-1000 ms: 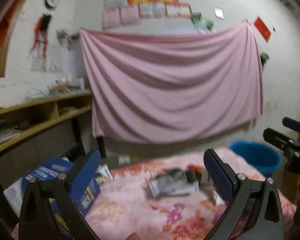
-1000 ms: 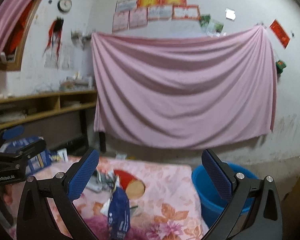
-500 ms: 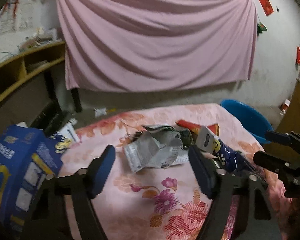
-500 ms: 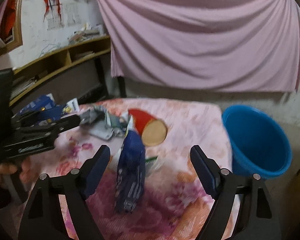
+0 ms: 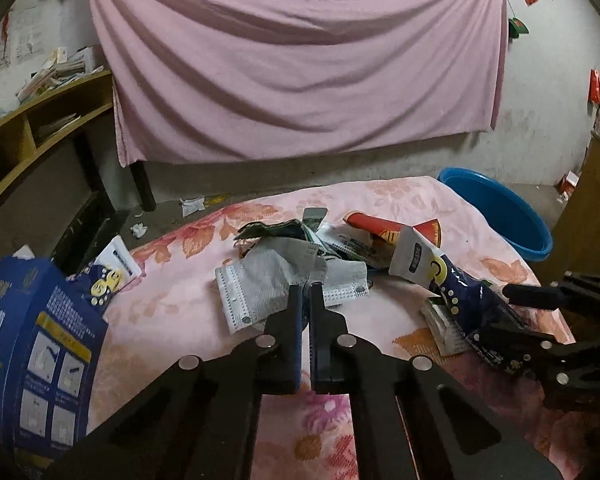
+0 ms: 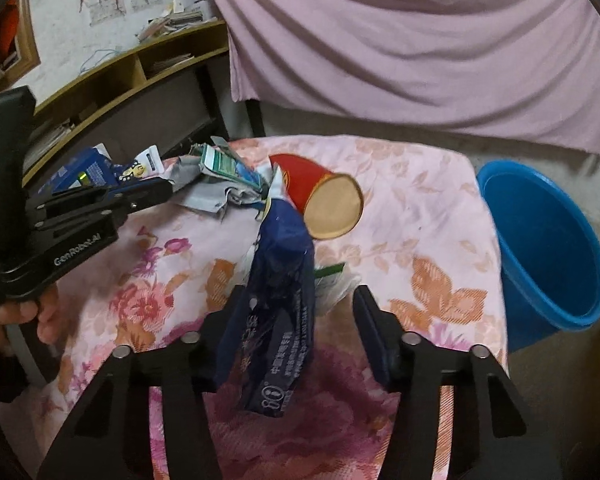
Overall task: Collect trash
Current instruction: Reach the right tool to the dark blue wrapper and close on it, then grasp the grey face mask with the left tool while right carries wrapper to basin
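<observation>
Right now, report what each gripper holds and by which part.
Left gripper: jaws shut at the grey mask, near edge; pinch cannot be confirmed. Right gripper: jaws, just closing, straddle the blue wrapper, not gripping yet.

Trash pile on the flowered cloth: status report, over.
Left tongs shut at edge of grey mask, grip unclear. Right tongs have just been closing around blue bag, one pad clear of it. Red cup lies beside; blue basin unobstructed.
</observation>
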Demonstrator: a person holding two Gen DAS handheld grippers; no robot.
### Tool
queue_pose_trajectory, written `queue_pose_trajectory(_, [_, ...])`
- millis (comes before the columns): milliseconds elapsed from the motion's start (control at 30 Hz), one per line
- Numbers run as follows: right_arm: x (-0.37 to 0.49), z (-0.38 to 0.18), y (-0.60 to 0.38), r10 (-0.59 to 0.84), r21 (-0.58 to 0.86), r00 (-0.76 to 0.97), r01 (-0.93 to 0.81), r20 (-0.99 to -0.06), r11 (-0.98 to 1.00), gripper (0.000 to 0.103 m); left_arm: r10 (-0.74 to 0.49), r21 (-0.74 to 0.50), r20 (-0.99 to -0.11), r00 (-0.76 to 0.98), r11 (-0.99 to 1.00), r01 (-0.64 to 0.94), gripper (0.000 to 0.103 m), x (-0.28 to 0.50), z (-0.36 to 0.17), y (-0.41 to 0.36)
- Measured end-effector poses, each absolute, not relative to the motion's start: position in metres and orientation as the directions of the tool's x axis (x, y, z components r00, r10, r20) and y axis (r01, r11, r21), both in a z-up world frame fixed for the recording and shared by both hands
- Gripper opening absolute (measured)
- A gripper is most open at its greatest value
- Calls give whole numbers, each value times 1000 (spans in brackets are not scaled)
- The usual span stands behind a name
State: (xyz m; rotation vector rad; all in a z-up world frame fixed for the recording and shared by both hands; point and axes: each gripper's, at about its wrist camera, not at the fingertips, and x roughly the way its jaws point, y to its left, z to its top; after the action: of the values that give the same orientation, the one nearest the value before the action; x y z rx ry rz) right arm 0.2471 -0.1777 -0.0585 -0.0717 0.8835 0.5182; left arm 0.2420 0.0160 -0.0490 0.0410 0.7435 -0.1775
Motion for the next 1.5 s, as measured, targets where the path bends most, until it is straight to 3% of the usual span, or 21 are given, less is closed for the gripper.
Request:
queue_pose_trajectory(133, [244,-59,-177,405,161,513,-454,-757,876,34,-151,-37,-669,728,985,170,0,232,-46,19])
queue_pose_trajectory(200, [242,-60,-177,409,170,510,-451,-757,876,21,-152,-39,-664,732,985,169,0,228,-43,19])
queue_pose_trajectory(367, [236,-57,-179,422,181,513,-453,-748,873,12,-159,-55,-650,744,985,163,0,220,-39,22])
queue_pose_trajectory(900, [201,-29,-198,502,219,642,-470,-580,855,10,-140,-95,-542,829,990,105,0,153,6,35])
queue_pose_trajectory(1200, [180,10,-220,539,244,758,-481,-367,842,10,-174,-80,-424,889,985,154,0,134,45,8])
queue_pose_trajectory(1500, [174,61,-250,463,139,878,-447,-119,884,10,-247,-84,-222,943,969,234,0,147,106,-36])
